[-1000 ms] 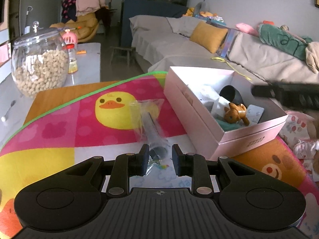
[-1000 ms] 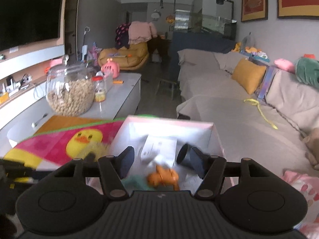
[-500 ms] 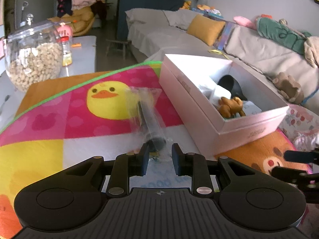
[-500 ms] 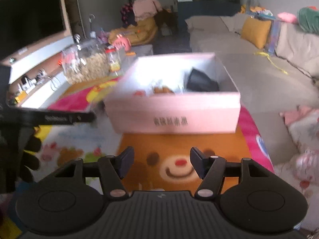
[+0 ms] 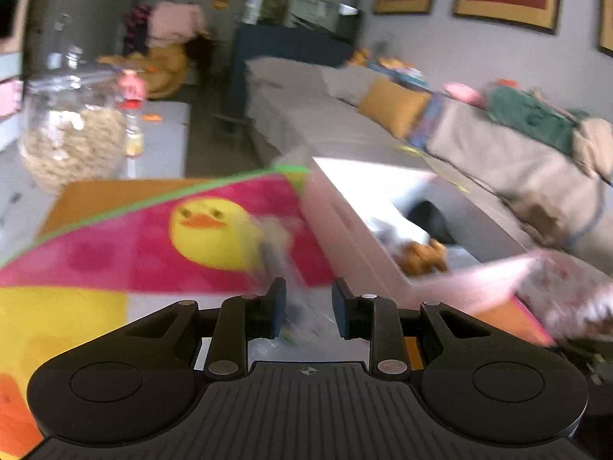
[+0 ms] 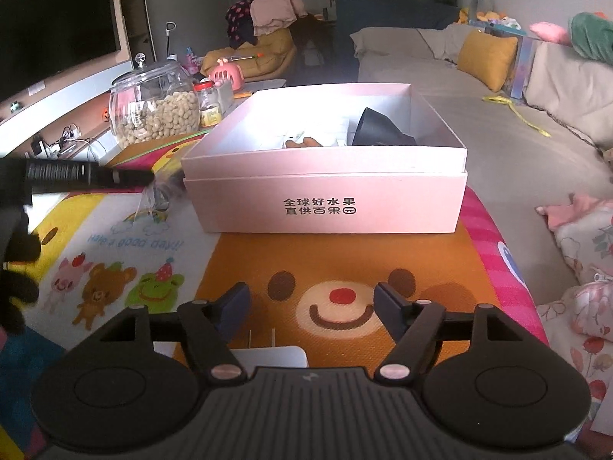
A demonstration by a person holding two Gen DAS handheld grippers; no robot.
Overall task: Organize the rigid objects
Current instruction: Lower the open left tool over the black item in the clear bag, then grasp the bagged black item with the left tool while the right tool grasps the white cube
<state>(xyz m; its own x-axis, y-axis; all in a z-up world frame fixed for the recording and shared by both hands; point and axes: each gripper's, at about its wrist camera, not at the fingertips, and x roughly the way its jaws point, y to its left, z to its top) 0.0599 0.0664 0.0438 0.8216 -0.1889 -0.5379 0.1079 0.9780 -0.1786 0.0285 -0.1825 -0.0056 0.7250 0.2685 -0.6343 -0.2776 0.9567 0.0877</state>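
My left gripper is shut on a clear plastic bag with a dark object, blurred by motion and lifted off the mat. In the right wrist view the bag hangs from the left gripper's fingers just left of the pink box. The pink box holds a brown toy, a black object and white cards. My right gripper is open and empty, low over the bear picture on the mat, in front of the box.
A colourful play mat covers the table. A glass jar of nuts and small bottles stand at the back left. A sofa with cushions runs along the right. A white card lies under my right gripper.
My left gripper has lifted the bagged object and tilted up. My right gripper has pulled back out of the box and dropped low in front of it.
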